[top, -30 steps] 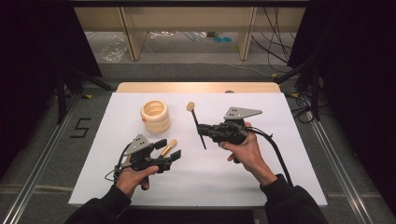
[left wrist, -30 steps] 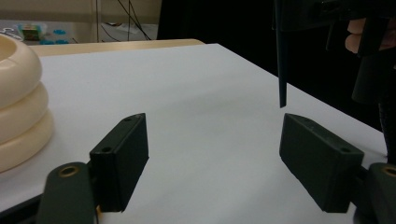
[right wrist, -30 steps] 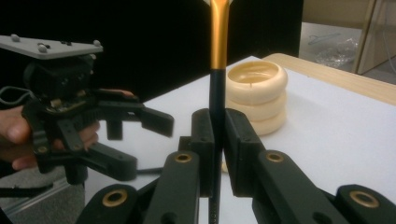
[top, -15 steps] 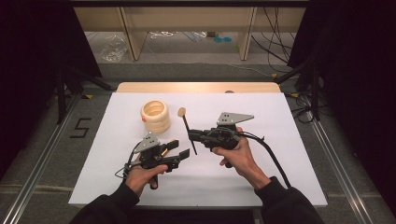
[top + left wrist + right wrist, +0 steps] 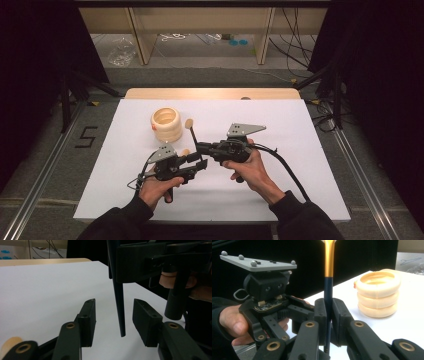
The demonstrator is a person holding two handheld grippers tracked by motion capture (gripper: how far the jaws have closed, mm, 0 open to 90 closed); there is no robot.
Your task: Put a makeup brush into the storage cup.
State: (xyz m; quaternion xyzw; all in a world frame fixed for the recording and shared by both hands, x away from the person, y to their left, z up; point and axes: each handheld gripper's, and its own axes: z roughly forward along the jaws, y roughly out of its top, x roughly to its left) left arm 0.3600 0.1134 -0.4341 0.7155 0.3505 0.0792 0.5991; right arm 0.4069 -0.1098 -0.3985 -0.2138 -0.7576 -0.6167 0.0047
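High view shows the right gripper [image 5: 199, 147] pinching a slim dark stick [image 5: 195, 140] with a pale rounded tip, but the left gripper [image 5: 200, 166] covers its lower end. Left gripper view settles that: the stick's [image 5: 119, 305] dark end hangs between jaws that are partly spread and have just been closing, touching neither pad. Right gripper view shows its jaws pressed onto the stick [image 5: 328, 290], whose gold-banded top is cut off at the frame edge. A stacked cream ring holder [image 5: 167, 124] stands near, apart; the white desk [image 5: 300, 150] lies open to the right.
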